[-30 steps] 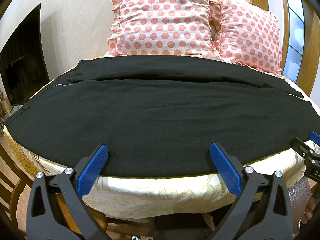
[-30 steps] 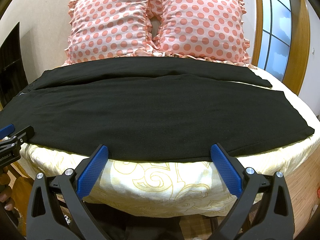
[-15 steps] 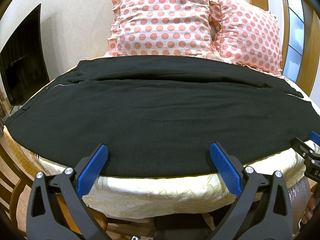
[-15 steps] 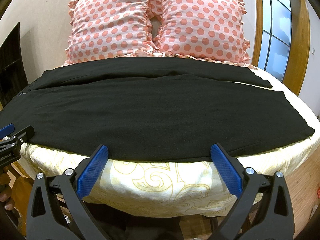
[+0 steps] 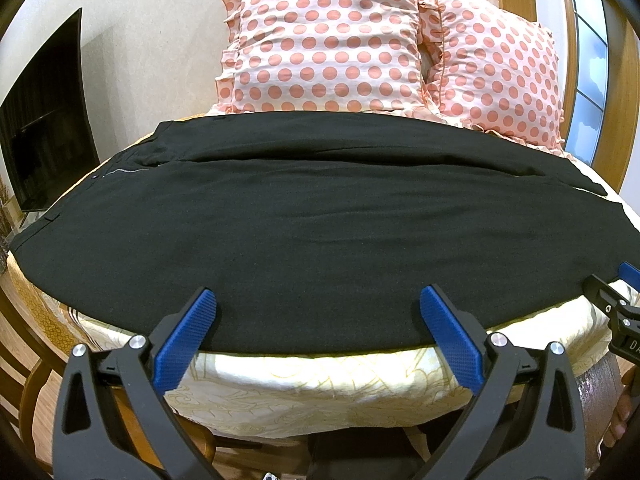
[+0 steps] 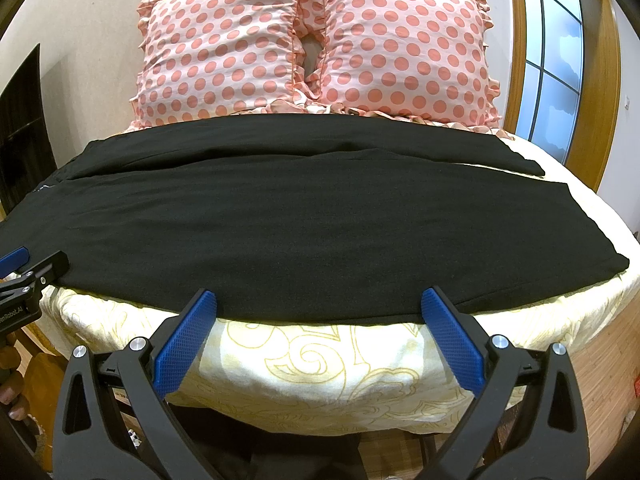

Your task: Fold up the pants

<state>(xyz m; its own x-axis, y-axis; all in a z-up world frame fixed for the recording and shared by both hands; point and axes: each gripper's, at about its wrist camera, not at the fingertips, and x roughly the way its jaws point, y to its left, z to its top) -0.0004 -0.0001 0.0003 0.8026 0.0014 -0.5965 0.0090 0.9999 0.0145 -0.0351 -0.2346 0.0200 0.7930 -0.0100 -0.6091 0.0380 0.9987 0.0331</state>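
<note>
Black pants (image 5: pixel 312 224) lie flat across the bed, waistband at the left, leg ends at the right; they also show in the right wrist view (image 6: pixel 304 224). One leg lies nearer the pillows, the other nearer me. My left gripper (image 5: pixel 318 312) is open, its blue pads over the near edge of the pants toward the waist side. My right gripper (image 6: pixel 320 312) is open at the near edge toward the leg ends. Neither holds anything. Each gripper's tip shows at the edge of the other's view.
Two pink polka-dot pillows (image 6: pixel 312 40) stand against the wall behind the pants. The bed has a cream patterned cover (image 6: pixel 320 364). A dark TV screen (image 5: pixel 44 120) is at the left, a wood-framed window (image 6: pixel 560 52) at the right.
</note>
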